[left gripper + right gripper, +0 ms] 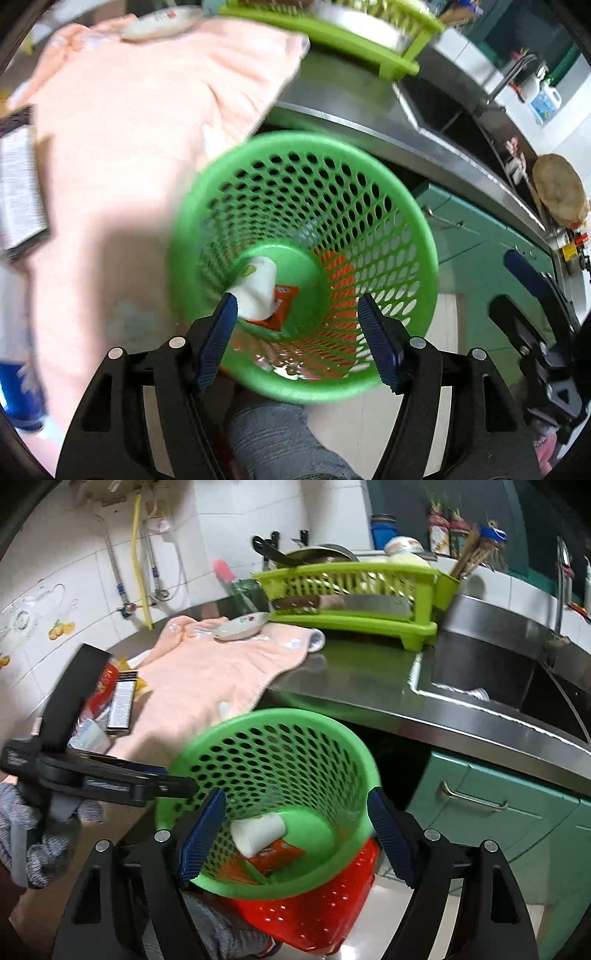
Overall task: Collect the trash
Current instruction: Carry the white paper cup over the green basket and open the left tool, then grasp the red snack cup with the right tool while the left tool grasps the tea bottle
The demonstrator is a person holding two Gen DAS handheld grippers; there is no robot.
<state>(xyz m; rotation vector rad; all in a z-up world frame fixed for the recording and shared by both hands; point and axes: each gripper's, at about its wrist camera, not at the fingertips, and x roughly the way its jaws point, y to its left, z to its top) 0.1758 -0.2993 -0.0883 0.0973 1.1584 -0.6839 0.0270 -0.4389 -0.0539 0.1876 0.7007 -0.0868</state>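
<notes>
counter: steel worktop [354,679], pink towel [207,675] draped on it, lime dish rack [354,602] by the sink [517,686]
wall: white tiles
bin: green basket [295,738] below the counter edge, cup [258,834] and orange wrapper [277,856] inside
left gripper [297,314]: jaws apart, holding nothing
right gripper [295,812]: same, gaping wide, empty

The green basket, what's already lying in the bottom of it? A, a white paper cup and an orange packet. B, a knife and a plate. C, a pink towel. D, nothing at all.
A: a white paper cup lies on its side on an orange packet at the bottom of the green basket.
</notes>
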